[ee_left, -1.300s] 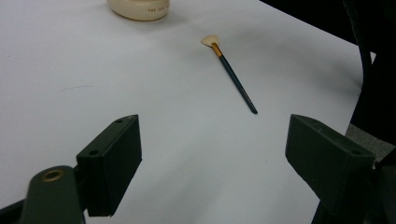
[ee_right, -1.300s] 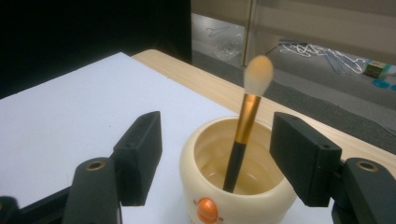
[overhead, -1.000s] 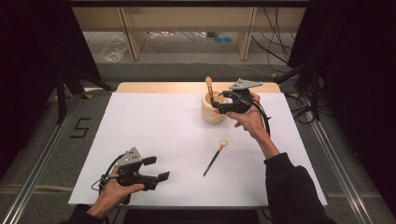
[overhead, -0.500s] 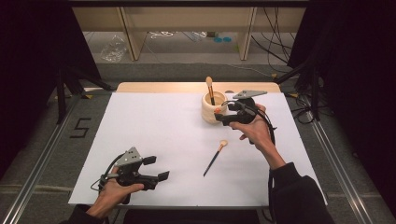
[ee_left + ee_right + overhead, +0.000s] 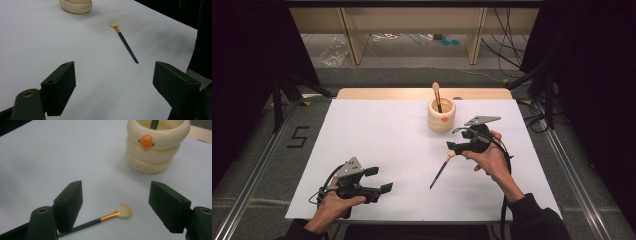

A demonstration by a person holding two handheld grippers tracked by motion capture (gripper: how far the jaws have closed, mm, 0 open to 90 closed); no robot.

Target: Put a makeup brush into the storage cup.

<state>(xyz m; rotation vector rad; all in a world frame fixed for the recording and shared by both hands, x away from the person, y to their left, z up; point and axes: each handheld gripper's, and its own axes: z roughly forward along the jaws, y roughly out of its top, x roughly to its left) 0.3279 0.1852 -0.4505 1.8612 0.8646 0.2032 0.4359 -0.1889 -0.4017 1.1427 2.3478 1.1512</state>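
Item: one brush already upright in the cream ringed ceramic pot [image 5: 441, 115]; second dark-handled, gold-ferruled fan brush [image 5: 442, 166] flat on white tabletop [image 5: 377, 135], at pot's six o'clock, between my wide-open right gripper [image 5: 119, 206], ungrasped; left gripper [image 5: 378, 180] open, idle.

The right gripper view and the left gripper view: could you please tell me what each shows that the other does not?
Right gripper view: the orange beak mark on the cream holder, and a dark handle standing inside it.
Left gripper view: the whole brush lying on the table, down to its handle tip.
Both: open black jaws, the white table, the fan-shaped bristles and the holder's base.
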